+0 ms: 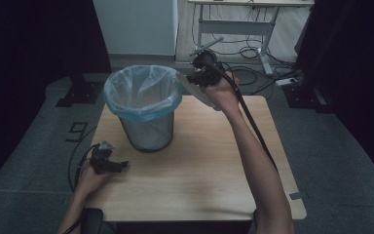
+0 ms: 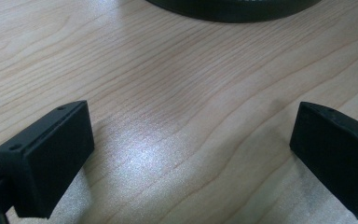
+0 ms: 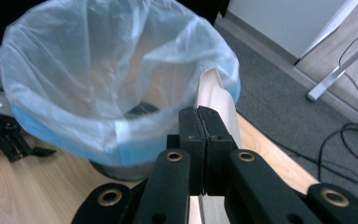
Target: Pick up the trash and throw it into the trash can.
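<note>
On the floor left of the table (image 1: pixel 195 195), a marking that looks like the figure 9 (image 1: pixel 77 131) is the one piece of writing that can be made out; no brand or label is readable on the other things.

Near the table's left front edge the left gripper (image 1: pixel 121 165) lies low on the wood in the person's left hand (image 1: pixel 91 179), its cable looping off the edge. The left gripper view shows what the high view cannot: the two black pads (image 2: pixel 51 163) stand spread wide apart with bare wood grain between them, nothing held, and the dark base of the bin (image 2: pixel 233 9) lies just ahead.

Further right, a mesh waste bin (image 1: pixel 146 131) stands on the back left part of the table, lined with a clear plastic bag (image 1: pixel 141 92) whose blue edge folds over the rim.

Right of the bin, the right gripper (image 1: pixel 187 78) is held raised at the rim in the right hand (image 1: pixel 221 92), cable trailing along the forearm. The right gripper view shows the jaws pressed together on a pale sheet of paper (image 3: pixel 216 107), which rises from the pads just at the bag's near rim. The sheet (image 1: pixel 195 90) also slants down toward the table.

Behind the table, a desk frame (image 1: pixel 233 29) and loose cables (image 1: pixel 253 51) lie on the floor.
</note>
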The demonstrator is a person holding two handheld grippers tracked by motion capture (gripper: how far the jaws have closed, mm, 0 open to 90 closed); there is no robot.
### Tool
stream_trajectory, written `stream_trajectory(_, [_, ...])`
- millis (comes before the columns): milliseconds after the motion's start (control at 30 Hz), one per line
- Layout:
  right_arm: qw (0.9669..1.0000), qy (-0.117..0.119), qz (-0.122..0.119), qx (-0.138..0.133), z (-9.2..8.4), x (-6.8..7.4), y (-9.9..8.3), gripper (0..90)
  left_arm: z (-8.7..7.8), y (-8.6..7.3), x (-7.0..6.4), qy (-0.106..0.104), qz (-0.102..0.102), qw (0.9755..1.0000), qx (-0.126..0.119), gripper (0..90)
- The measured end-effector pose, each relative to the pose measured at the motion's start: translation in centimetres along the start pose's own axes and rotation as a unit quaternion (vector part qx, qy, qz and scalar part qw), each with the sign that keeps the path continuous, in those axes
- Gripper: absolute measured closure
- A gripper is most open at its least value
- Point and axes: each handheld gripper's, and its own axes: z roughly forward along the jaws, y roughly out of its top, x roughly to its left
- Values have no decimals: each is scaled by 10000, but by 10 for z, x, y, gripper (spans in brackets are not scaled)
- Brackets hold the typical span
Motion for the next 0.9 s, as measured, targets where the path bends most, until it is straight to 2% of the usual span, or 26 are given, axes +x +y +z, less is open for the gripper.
stream_trajectory(333, [9992,93,-363,-107,12,31,29,888,0,0,0,0,0,10000,0,0])
stream_trajectory(600, [9976,230,-655,-60,38,59,43,887,0,0,0,-2,-2,10000,0,0])
stream_trajectory(900, [9952,340,-916,51,67,83,51,884,0,0,0,-2,-2,10000,0,0])
